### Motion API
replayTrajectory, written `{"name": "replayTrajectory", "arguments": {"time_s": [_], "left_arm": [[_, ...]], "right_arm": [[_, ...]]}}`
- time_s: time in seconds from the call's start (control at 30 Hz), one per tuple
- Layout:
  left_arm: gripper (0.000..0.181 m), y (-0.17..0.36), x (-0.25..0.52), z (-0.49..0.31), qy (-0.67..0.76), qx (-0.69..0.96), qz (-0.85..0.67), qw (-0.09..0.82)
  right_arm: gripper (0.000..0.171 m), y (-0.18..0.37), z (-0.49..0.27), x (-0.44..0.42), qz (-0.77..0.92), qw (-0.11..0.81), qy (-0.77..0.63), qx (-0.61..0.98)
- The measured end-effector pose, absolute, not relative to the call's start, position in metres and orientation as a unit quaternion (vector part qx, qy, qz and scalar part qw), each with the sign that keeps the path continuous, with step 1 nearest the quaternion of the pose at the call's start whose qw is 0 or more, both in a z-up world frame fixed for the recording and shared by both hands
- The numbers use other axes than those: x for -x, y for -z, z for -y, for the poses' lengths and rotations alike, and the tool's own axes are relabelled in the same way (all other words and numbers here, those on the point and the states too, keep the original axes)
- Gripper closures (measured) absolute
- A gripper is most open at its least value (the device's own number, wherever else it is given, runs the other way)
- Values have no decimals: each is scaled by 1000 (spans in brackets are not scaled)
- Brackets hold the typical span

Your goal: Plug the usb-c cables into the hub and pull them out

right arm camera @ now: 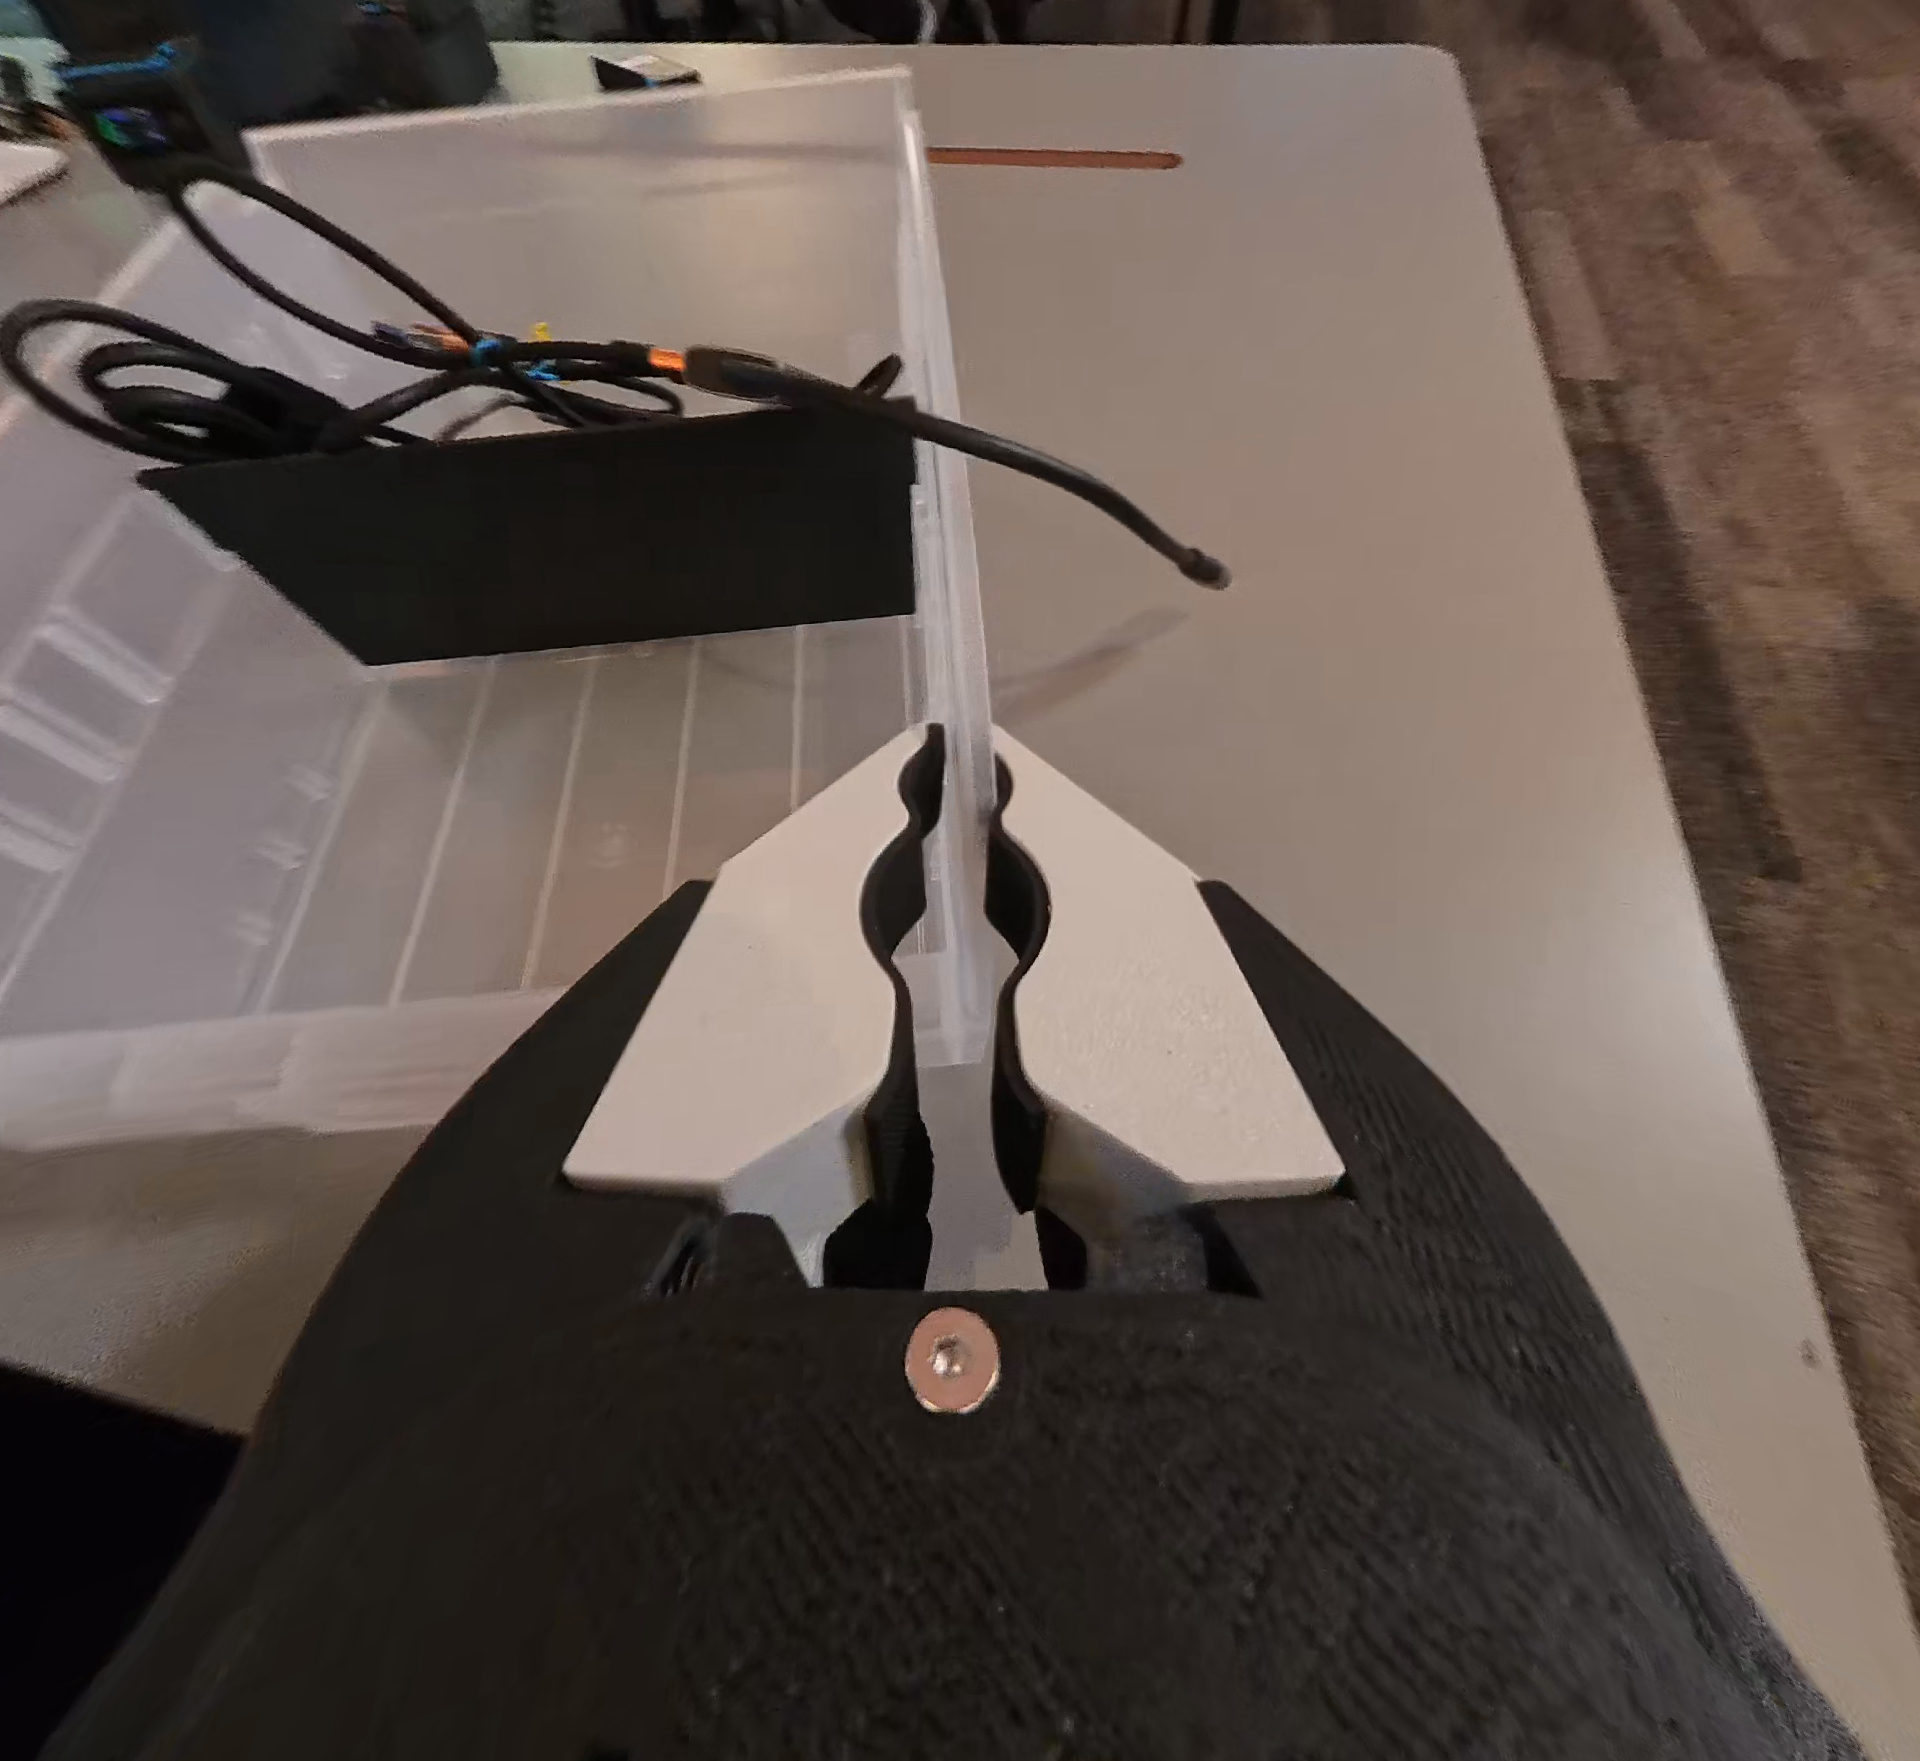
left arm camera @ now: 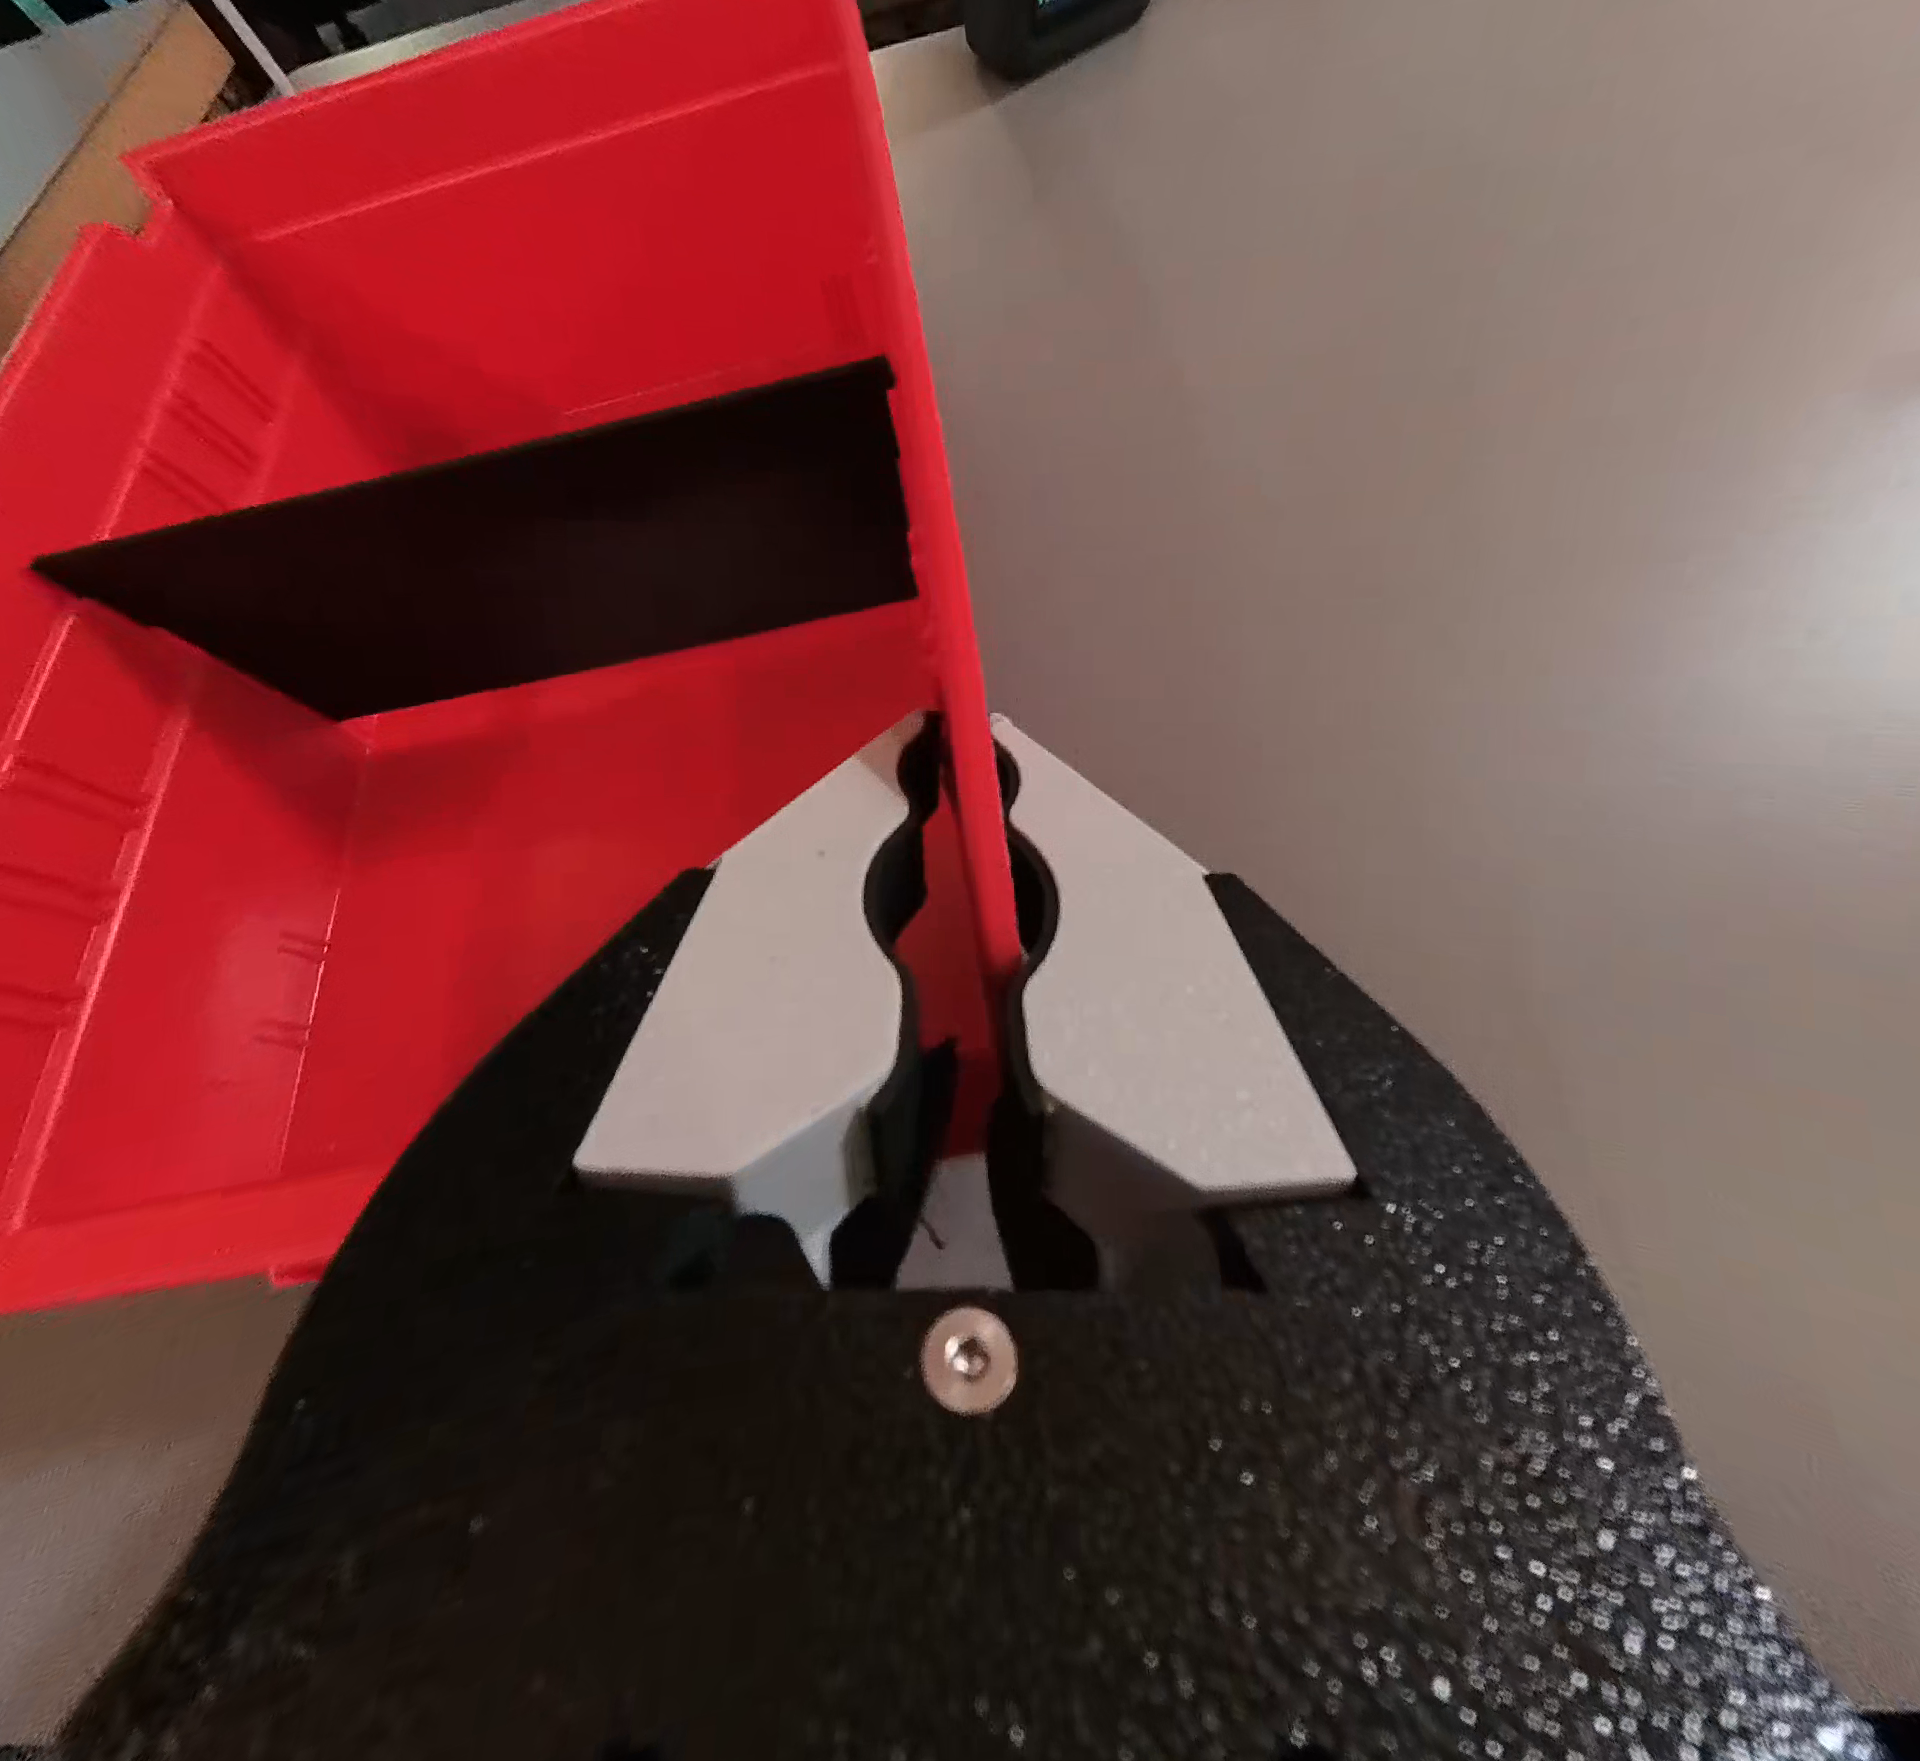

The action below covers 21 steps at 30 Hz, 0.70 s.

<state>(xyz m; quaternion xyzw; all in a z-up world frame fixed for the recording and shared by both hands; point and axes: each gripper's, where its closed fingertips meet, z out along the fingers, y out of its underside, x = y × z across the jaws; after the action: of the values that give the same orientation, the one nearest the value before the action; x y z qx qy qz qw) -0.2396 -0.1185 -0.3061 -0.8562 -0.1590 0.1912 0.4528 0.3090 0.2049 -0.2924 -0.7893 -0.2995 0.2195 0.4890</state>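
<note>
Gripping bin walls: left gripper red bin, right gripper seemingly clear bin.

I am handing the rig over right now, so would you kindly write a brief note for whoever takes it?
Left gripper: shut on the right wall of the red bin, which shows only a black divider.
Right gripper: shut on the right wall of the clear bin.
USB-C cables lie bundled in the clear bin; one end hangs over its wall.
Hub not identifiable. Plugging and pulling out still to do.
</note>
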Motion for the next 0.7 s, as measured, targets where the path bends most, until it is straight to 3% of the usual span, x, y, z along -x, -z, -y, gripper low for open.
{"name": "replayTrajectory", "arguments": {"time_s": [0.03, 0.33, 0.7], "left_arm": [[178, 306, 241, 119, -195, 856, 159, 452], [178, 306, 244, 124, -226, 853, 137, 450], [176, 268, 238, 146, -260, 788, 119, 545]], "right_arm": [[170, 292, -202, -307, 304, 487, -230, 786], [170, 292, -186, -284, 337, 490, -230, 770], [170, 290, -156, -207, 367, 515, -228, 740]]}}
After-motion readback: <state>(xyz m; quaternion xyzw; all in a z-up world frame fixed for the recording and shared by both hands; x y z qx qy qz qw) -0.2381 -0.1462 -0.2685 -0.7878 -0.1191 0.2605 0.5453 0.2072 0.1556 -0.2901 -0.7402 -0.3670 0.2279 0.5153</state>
